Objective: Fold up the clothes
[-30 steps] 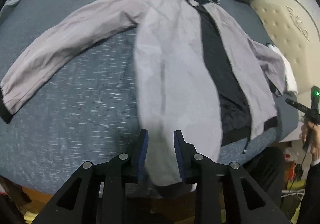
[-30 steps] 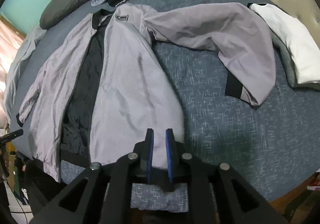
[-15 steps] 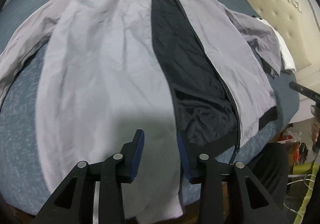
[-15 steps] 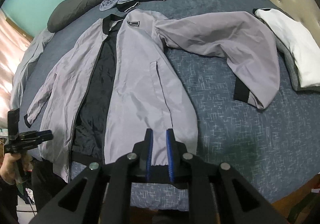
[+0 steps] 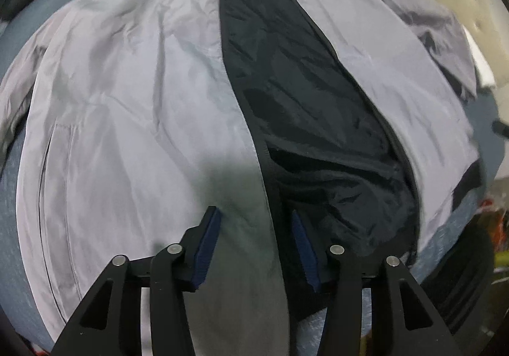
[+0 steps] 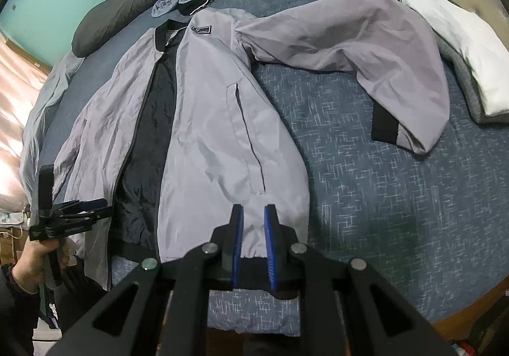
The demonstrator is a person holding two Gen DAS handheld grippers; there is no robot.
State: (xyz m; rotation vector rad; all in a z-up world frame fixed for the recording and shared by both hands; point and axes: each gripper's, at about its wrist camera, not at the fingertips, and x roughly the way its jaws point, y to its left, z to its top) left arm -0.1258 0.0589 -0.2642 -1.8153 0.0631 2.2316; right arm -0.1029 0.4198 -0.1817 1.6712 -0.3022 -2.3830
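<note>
right gripper (image 6: 253,230): jaws narrow, clamped on hem of grey jacket (image 6: 219,140) | left gripper (image 5: 256,240): jaws wide, gripping nothing, over front opening | jacket spread flat, unzipped, on bed (image 6: 381,171) | step: likely straightening hem | next: close front panels

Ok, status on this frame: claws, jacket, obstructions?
Left claw open above the front edge of the grey zip-up jacket with black lining. Right claw shut on its hem. Jacket flat, unzipped. Folded white garment beside the sleeve, clear.
</note>
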